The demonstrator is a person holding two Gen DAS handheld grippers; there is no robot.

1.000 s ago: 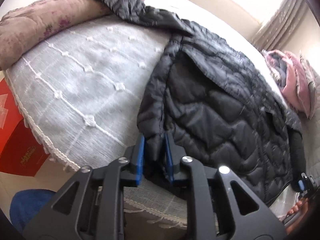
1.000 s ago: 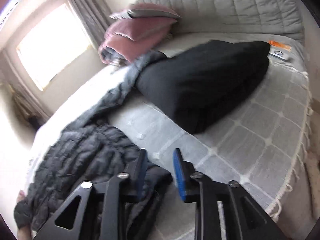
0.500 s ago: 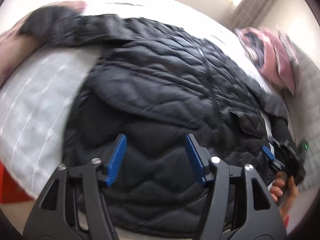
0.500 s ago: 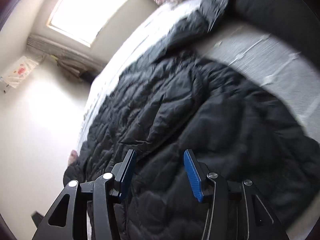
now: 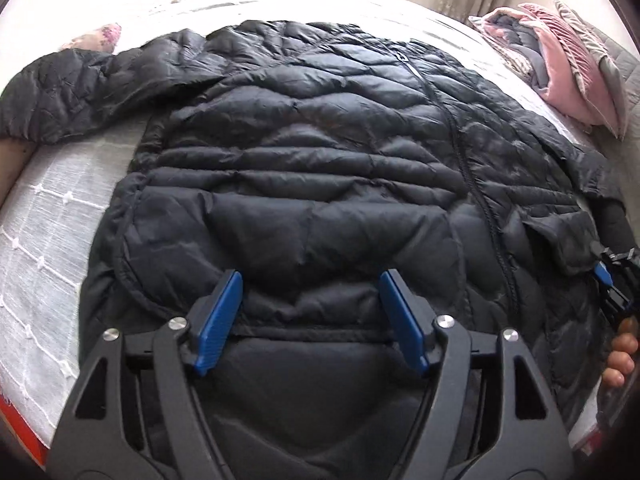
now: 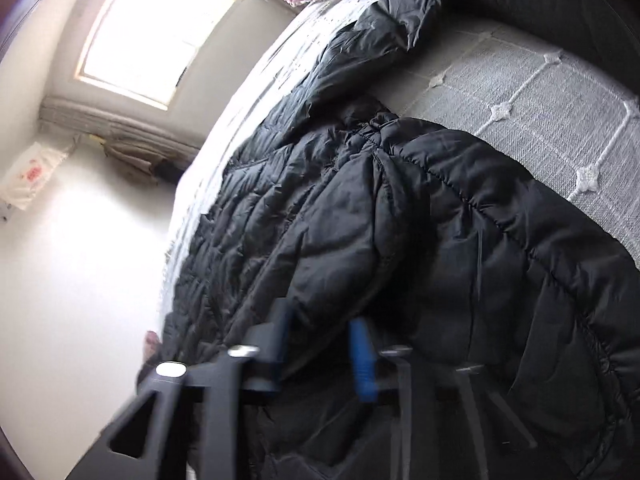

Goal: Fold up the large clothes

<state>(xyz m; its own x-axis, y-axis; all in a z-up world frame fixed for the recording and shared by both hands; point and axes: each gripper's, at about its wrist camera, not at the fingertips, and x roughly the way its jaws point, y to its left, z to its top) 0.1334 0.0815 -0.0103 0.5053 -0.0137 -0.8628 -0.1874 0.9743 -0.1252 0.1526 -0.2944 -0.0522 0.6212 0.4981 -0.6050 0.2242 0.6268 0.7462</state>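
Observation:
A black quilted puffer jacket (image 5: 304, 152) lies spread flat on the bed, zipper up, one sleeve stretched out to the far left. My left gripper (image 5: 310, 316) is open and empty, hovering over the jacket's near hem. My right gripper (image 6: 322, 354) is open with a narrower gap, low over the jacket (image 6: 400, 240) near its right edge, blurred by motion. The right gripper also shows in the left wrist view (image 5: 608, 280) at the jacket's right hem, with the hand behind it.
The bed has a grey-white bedspread (image 5: 44, 216) with a stitched grid. Pink and grey pillows (image 5: 560, 56) are stacked at the far right. A dark bolster (image 6: 560, 4) lies beyond the jacket. A red box (image 5: 16, 420) stands by the bed's left edge.
My left gripper let go of the jacket's edge, opened wide and moved over the hem. The jacket now lies spread flat. My right gripper swung down over it and narrowed its gap.

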